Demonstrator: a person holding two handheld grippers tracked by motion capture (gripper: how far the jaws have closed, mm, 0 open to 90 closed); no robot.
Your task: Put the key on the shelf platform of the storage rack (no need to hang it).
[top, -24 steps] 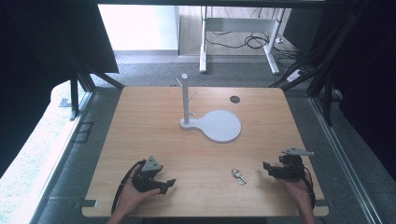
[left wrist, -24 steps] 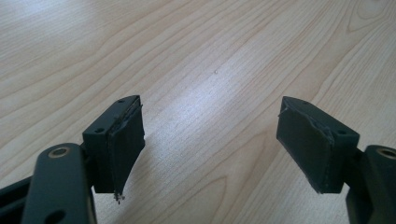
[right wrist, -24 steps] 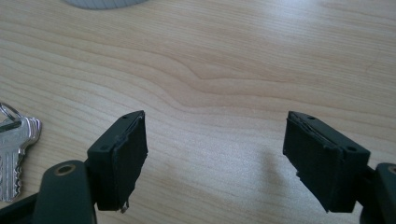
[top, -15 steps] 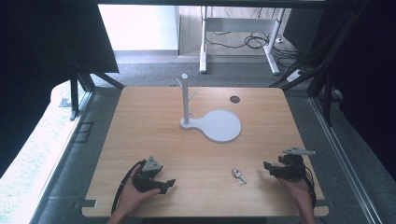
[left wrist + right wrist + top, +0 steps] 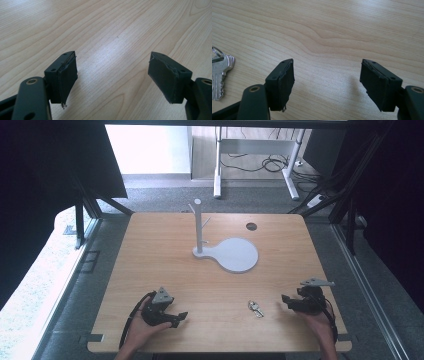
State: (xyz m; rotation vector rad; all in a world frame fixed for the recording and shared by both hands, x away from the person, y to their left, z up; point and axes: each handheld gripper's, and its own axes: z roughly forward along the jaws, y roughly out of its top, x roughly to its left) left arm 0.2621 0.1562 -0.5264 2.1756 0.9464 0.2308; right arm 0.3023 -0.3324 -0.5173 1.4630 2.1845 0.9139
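A small bunch of silver keys [image 5: 255, 308] lies flat on the wooden table [image 5: 165, 265] near the front, right of centre. In the right gripper view the keys [image 5: 219, 75] sit at the left edge, outside the jaws. My right gripper [image 5: 286, 300] rests on the table a little right of the keys, open, with bare wood between its jaws [image 5: 327, 85]. My left gripper [image 5: 181, 318] lies at the front left, open over bare wood [image 5: 112, 82]. A white stand [image 5: 198, 227] with short pegs rises from a round white base [image 5: 235, 255] at mid-table.
A dark round hole [image 5: 251, 226] is set in the tabletop behind the stand. Black frame struts [image 5: 80, 220] flank both sides of the table. A white desk leg [image 5: 217, 165] and cables are on the floor beyond the far edge.
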